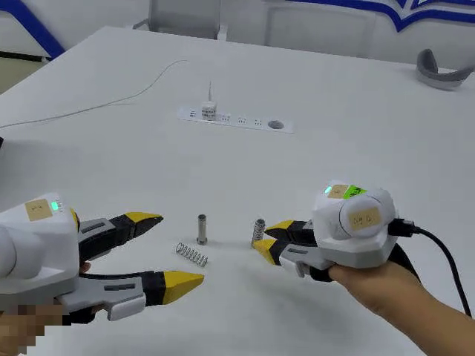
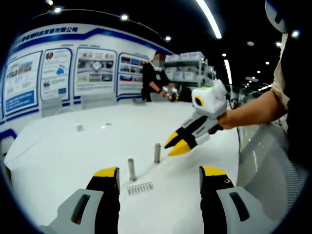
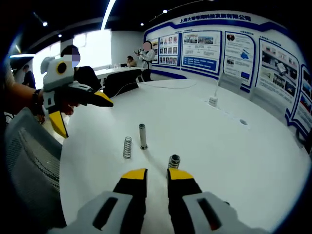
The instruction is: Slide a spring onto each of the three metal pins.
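While the left gripper (image 1: 179,248) gapes wide near a loose spring (image 1: 191,254), the right gripper (image 1: 263,237), narrowly parted and empty, faces a spring-sleeved pin (image 1: 258,231).

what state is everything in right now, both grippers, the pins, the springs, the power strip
left gripper, open wide, holding nothing
right gripper, open a little, holding nothing
bare pin, upright, no spring on it
sprung pin, upright, spring already on it
loose spring, lying on its side on the table
power strip, one white plug in it
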Tool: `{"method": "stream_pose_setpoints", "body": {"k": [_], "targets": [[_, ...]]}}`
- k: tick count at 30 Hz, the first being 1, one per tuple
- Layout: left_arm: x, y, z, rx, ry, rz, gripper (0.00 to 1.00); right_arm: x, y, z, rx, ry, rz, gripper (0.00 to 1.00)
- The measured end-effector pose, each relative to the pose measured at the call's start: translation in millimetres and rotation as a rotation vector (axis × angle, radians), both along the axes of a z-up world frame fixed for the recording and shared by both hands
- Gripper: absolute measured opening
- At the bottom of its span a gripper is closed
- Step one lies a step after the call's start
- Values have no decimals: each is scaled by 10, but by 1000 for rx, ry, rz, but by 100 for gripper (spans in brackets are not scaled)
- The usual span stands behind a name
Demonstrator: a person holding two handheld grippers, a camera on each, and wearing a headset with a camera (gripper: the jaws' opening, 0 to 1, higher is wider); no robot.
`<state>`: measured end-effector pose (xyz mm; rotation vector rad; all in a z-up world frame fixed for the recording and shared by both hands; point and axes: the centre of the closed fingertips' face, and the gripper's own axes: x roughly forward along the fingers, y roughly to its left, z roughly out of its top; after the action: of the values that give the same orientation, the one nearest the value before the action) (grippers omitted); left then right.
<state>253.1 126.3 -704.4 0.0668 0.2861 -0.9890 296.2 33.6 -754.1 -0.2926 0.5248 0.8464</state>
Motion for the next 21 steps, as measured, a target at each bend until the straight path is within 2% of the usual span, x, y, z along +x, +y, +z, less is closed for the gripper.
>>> {"method": "stream_pose_setpoints", "body": {"k": [9,18,21], "targets": [[-8,17,13,6,-9,0,67,-136,341,-7,11,1,79,17],[-10,53,-30,21,-6,-2,67,-96,604,-94,2,11,135,17],[1,63,-35,21,-5,-2,67,-86,676,-159,-4,28,150,17]]}}
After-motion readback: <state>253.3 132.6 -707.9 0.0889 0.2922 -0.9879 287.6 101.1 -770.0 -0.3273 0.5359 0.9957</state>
